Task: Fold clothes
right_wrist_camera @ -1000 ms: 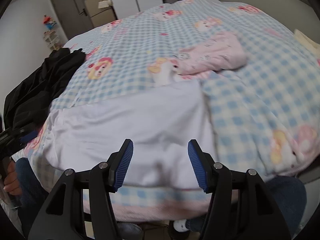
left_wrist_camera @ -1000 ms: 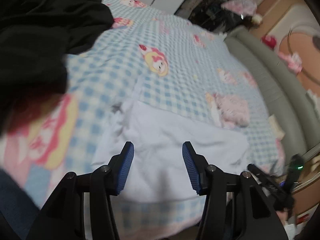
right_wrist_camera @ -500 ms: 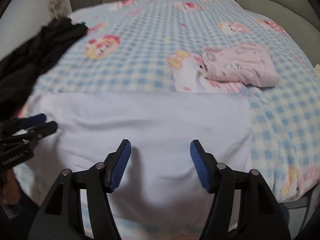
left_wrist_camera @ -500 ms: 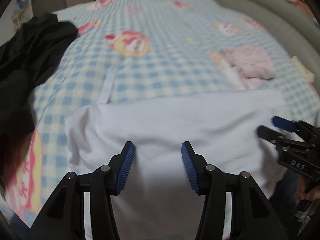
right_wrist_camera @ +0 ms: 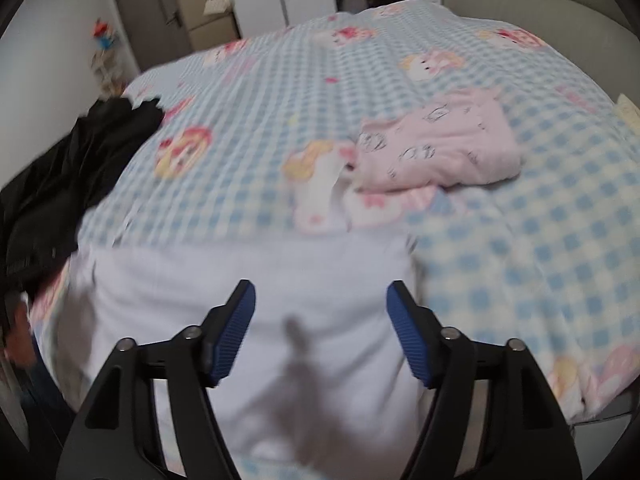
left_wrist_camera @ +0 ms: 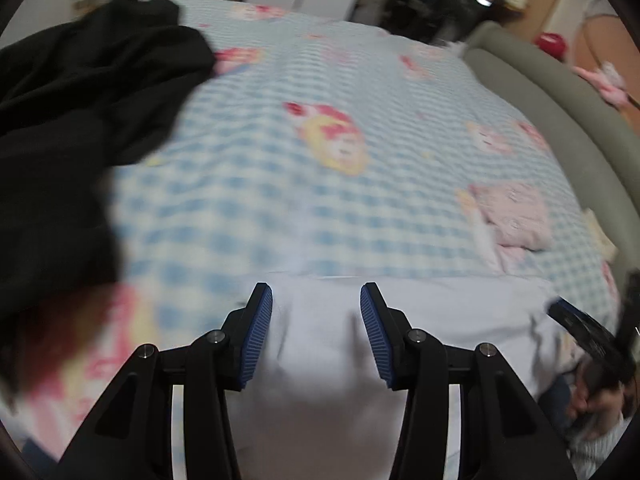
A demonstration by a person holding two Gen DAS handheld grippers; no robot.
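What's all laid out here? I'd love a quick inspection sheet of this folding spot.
Surface: bed with blue checked cartoon blanket.
Job's things: white garment spread flat at the near edge; folded pink garment farther back; black clothes pile on the left.
Clutter: nothing seen.
Grippers: left tool open, empty, over the white garment; right tool open, empty, likewise.
Cables: nothing seen.
Surroundings: grey padded bed frame, grey door, white wardrobe; image blurred.
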